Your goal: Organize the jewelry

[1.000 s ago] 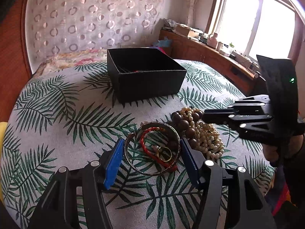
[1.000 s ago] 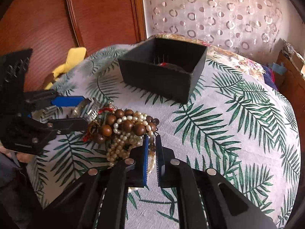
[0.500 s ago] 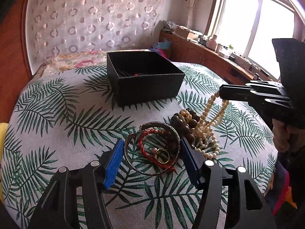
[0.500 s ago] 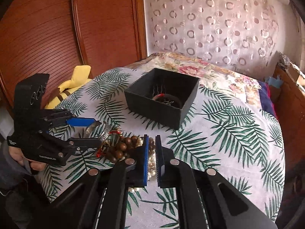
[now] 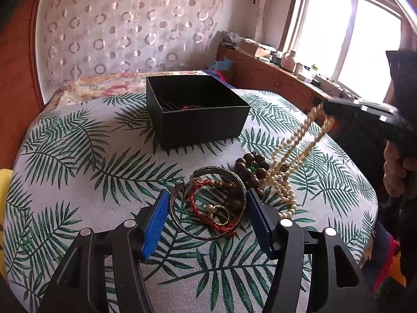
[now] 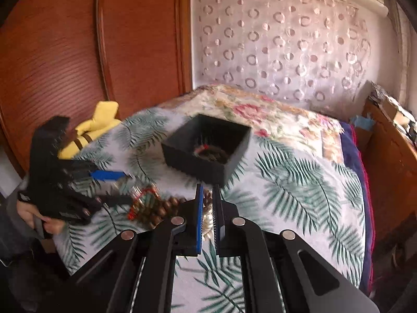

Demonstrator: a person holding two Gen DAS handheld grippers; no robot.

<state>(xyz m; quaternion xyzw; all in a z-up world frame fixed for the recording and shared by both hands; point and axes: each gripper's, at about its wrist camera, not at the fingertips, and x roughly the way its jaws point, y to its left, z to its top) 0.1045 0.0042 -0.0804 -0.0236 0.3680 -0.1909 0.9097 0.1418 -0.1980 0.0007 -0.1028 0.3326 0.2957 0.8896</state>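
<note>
pearl necklace: upper loop pinched in right gripper, tail on tablecloth | left gripper: jaws spread around bangle, not gripping | risk: strand snags wooden beads, dragging them toward black box.

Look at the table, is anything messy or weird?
Yes. The pearl necklace hangs half-lifted from the right gripper, its lower loops trailing in the jewelry pile on the tablecloth, beside the wooden bead bracelet. It might drag something along.
</note>
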